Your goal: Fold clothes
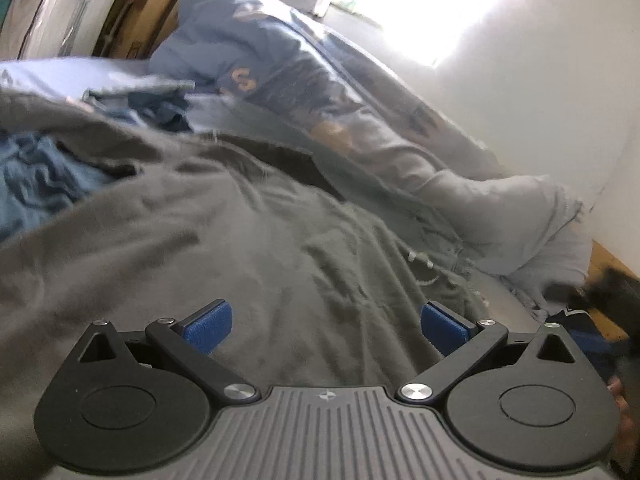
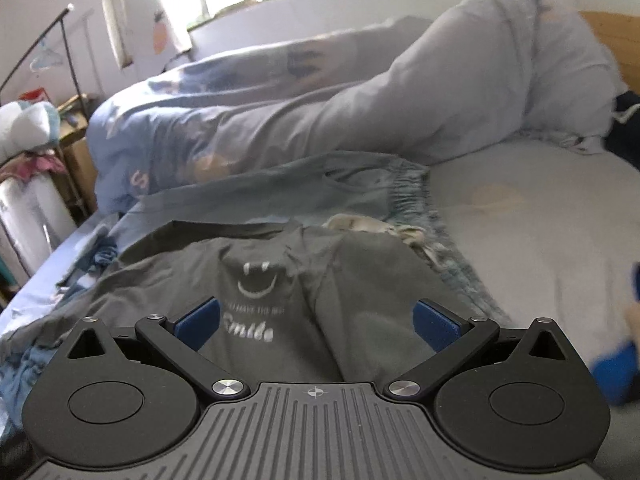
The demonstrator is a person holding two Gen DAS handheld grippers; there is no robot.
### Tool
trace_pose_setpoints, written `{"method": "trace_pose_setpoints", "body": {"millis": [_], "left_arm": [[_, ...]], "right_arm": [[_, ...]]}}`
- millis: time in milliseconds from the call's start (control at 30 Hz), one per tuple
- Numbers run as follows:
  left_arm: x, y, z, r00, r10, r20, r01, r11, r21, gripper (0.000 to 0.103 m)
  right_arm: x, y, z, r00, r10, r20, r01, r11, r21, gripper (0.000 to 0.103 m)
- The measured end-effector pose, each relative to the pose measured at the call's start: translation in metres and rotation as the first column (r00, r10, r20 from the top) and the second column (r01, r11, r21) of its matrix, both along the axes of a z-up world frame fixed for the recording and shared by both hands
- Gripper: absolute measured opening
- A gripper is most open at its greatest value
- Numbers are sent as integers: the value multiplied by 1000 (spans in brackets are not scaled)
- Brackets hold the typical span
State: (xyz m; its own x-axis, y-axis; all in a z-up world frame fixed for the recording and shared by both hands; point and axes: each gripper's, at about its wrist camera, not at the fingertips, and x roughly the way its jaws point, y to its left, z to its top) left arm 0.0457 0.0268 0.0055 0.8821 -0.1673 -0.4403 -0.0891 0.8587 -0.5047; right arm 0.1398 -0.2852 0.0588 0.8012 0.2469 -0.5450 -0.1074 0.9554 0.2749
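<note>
**Hovering over a grey shirt on the bed**

Spreading wide over the cloth, the left gripper [image 1: 326, 326] hangs with its blue-padded fingers [image 1: 210, 326] far apart and nothing between them. Under it lies the dark grey T-shirt with a white smile print [image 1: 224, 240], rumpled and filling the near part of the left wrist view. At far left a crumpled blue knitted garment [image 1: 36, 188] lies against the shirt's edge. Beyond the shirt, a pale blue quilt with orange and dark patches [image 1: 280, 68] is heaped along the white wall [image 1: 552, 92], running to the right.

In the right wrist view the right gripper [image 2: 316, 324] is likewise spread wide and empty, hovering above the same grey T-shirt [image 2: 360, 292], whose white grin and the word "Smile" show between the blue pads [image 2: 434, 330]. The shirt lies front up on the pale blue bedsheet [image 2: 540, 232], one side folded in over the chest. Just beyond it lie blue-grey trousers with a gathered elastic waistband [image 2: 360, 184], touching the shirt's far edge. At far right, near the frame edge, something blue [image 2: 616, 364] is too blurred to make out.
</note>
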Motion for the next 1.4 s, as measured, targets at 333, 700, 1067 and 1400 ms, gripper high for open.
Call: {"method": "trace_pose_setpoints", "body": {"millis": [333,700,1067,1400], "left_arm": [[4,-8,-1,1000,3,-19,-4,999,-45,103],[9,-7,-9,997,37,-61,-40,997,-63,103],[13,-8,-10,996,45,-71,-51,995,-80,103],[17,-10,-13,997,30,-78,-35,997,-75,103]], "right_arm": [[102,-30,-28,996,-75,-52,78,996,43,102],[135,-41,-61,989,-62,-131,62,998,-6,75],[134,-30,-56,983,-24,-184,-12,982,-189,4],[159,-25,-39,992,-41,-117,-15,898,-440,4]]}}
